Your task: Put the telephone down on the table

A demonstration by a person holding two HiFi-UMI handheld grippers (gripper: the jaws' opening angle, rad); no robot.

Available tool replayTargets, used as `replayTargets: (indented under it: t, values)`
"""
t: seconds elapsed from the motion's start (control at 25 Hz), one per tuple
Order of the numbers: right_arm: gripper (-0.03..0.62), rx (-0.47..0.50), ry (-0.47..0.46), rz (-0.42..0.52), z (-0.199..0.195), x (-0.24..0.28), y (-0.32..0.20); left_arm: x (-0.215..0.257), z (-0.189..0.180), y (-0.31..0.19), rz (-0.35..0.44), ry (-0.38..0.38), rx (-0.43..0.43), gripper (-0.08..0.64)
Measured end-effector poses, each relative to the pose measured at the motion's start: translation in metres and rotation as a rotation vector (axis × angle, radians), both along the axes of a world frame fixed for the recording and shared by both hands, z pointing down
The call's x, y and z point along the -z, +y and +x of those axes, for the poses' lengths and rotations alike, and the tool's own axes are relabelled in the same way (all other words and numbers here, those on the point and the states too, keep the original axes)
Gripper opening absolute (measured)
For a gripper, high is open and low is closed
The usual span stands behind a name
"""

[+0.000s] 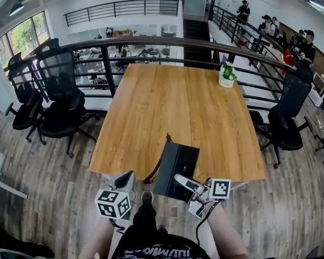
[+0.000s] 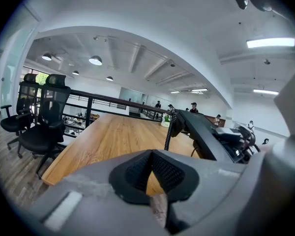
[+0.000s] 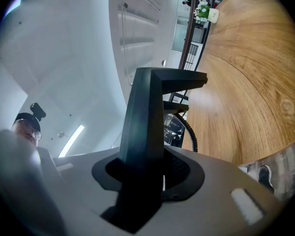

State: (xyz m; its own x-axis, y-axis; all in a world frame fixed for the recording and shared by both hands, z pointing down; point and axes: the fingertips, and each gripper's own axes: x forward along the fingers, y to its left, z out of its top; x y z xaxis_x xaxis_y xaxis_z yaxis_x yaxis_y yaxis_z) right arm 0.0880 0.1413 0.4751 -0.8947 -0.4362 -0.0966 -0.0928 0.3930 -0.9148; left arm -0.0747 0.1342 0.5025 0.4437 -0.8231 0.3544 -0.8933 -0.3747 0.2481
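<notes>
Right fingers (image 3: 184, 167) clenched on one thin edge of the black slab-shaped plastic telephone (image 3: 147, 122), keeping it tilted up ahead of them, likely for lowering flat. Beyond them, the pale wooden surface (image 1: 167, 107). Left fingers (image 2: 137, 173) pressed together on nothing, apparently spare.

Telephone (image 1: 175, 171) at near table (image 1: 173, 107) edge; plant (image 1: 226, 74) far right

The wooden table (image 1: 151, 117) carries a small potted plant (image 1: 227, 75) near its far right corner.
</notes>
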Motion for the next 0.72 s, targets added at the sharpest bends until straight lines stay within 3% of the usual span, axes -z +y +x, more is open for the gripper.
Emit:
replayTargets:
  t: [0.32, 0.72]
  values:
    - [0.158, -0.021, 0.013, -0.010, -0.009, -0.005, -0.060, -0.008, -0.011, -0.064, -0.011, 0.016, -0.019, 0.002]
    - [0.158, -0.009, 0.012, 0.002, -0.033, -0.002, -0.183, -0.001, -0.034, -0.192, 0.007, 0.024, -0.014, 0.002]
